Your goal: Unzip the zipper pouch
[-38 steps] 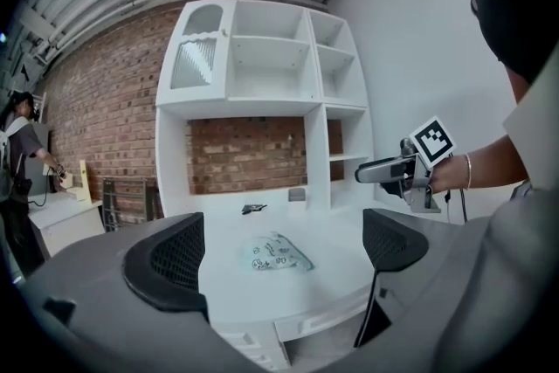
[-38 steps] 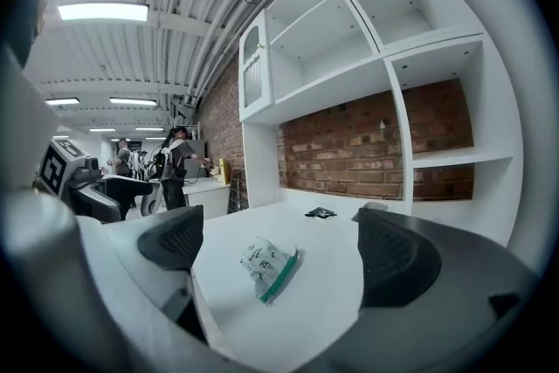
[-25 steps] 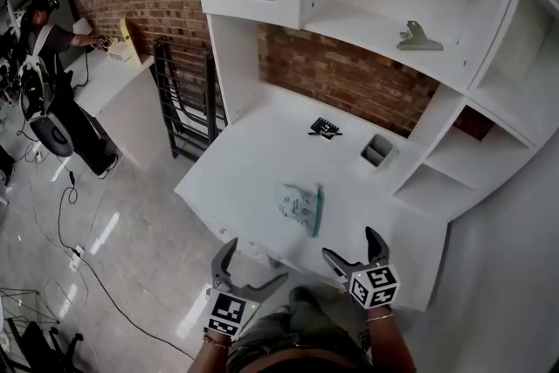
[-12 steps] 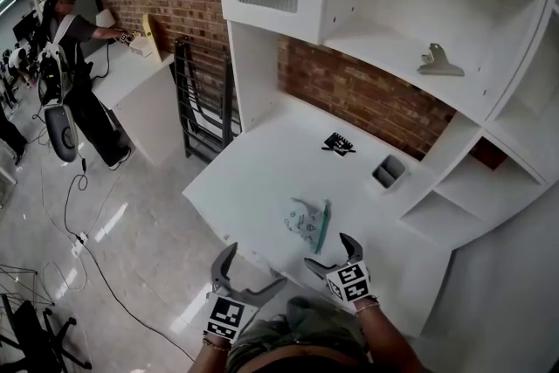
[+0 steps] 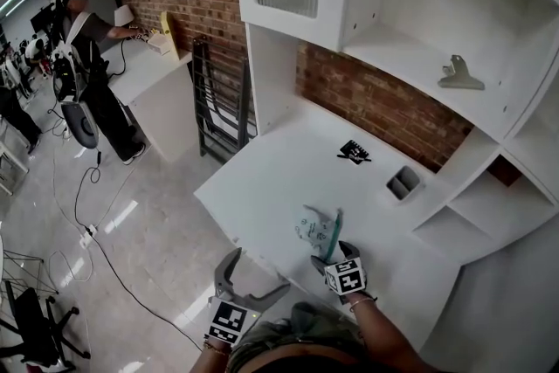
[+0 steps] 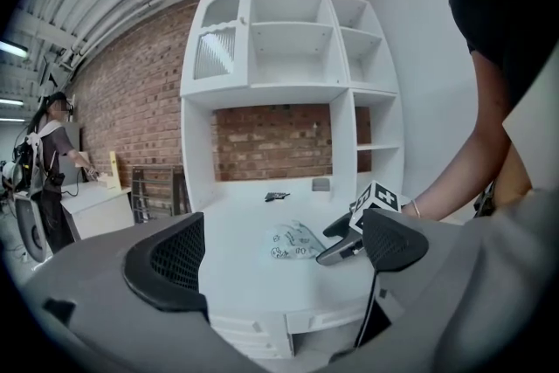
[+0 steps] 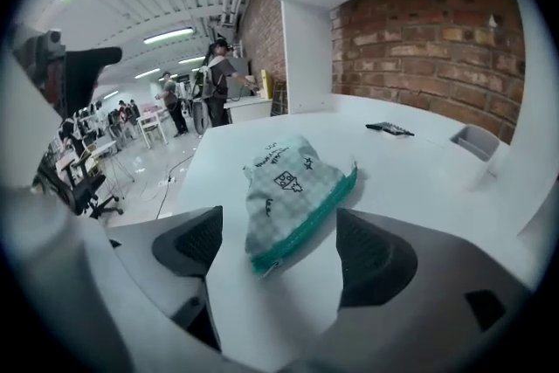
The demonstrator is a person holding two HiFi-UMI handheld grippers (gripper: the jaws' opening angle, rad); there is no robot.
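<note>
Your right gripper (image 5: 332, 254), jaws just narrowing but not gripping, straddles the near end of the pouch (image 5: 313, 228) on the desk (image 5: 271, 175); your left gripper (image 5: 255, 273) hangs wide open, empty

Tool (image 7: 278, 251) jaws, just closing, straddle the zipper pouch (image 7: 293, 188).

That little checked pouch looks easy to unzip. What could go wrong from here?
The right gripper, whose jaws have just been closing, has the near end of the pouch between them, not yet pinched. It may grab fabric instead of the zipper pull, which I can't make out. The left gripper hangs open in front of the desk, so nothing pins the pouch: a tug could drag it along.
</note>
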